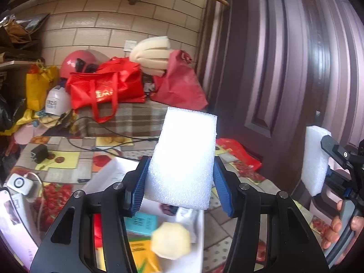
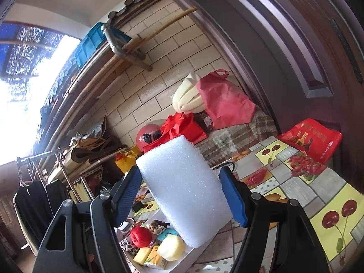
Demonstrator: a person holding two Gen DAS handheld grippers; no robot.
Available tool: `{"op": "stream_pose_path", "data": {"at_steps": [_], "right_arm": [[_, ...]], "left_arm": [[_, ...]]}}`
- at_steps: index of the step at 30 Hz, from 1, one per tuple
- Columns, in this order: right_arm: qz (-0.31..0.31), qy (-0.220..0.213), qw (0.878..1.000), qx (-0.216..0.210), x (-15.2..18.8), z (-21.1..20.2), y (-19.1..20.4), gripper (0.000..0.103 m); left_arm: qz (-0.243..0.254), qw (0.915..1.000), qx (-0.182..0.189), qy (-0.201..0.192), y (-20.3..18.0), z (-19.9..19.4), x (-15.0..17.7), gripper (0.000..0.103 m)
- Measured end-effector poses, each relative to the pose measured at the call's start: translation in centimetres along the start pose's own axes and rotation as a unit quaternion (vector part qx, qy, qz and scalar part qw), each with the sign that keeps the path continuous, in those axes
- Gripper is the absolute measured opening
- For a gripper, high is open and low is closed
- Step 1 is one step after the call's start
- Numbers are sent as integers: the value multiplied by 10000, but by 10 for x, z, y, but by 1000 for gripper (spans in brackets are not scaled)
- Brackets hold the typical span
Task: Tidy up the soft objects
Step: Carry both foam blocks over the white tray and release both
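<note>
- Dark panelled door [image 1: 284, 72]: fills the right of the left wrist view, closing off that side beyond the surface.
- Surface [image 2: 323, 182]: covered with a fruit-print cloth; cluttered at the far end, where it meets a plaid-covered ledge.
- Red bags [image 1: 107, 86]: piled on the plaid ledge against the tiled wall, with a cream foam bundle [image 1: 150, 52] stacked on top and a pink ball [image 1: 76, 62] behind.
- White tray [image 2: 200, 252]: on the surface, directly under both grippers. It holds a red ball [image 2: 141, 236], a pale yellow lump [image 2: 171, 246], yellow and teal packets and a knotted cord piece.
- Left foam block [image 1: 184, 159]: white, held in the air above the tray; left gripper [image 1: 179, 182] is clamped on its sides, pads pressing in.
- Right foam block [image 2: 182, 186]: white, tilted, also over the tray; right gripper [image 2: 182, 195] grips it between its blue pads. A hand [image 1: 341, 227] holds this gripper's handle.
- Black cable [image 1: 109, 136]: trails across the cloth beyond the tray, near a small black adapter [image 1: 39, 153].
</note>
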State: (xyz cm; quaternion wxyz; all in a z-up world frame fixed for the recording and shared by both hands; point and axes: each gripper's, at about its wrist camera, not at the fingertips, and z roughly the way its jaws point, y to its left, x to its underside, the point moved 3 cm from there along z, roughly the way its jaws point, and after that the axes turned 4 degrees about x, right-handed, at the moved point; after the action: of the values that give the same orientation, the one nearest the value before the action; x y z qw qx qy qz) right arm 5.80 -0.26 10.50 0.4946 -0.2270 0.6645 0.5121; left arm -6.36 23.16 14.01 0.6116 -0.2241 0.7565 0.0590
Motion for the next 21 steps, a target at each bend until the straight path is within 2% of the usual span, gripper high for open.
{"op": "stream_pose_path", "data": {"at_steps": [10, 21], "right_arm": [[-173, 337, 9993, -32, 3, 35, 29, 71], [-143, 1178, 9928, -138, 33, 104, 56, 71]], "left_arm": [[-636, 9955, -692, 75, 81, -3, 0, 54], [-615, 9928, -838, 590, 89, 28, 26, 54]]}}
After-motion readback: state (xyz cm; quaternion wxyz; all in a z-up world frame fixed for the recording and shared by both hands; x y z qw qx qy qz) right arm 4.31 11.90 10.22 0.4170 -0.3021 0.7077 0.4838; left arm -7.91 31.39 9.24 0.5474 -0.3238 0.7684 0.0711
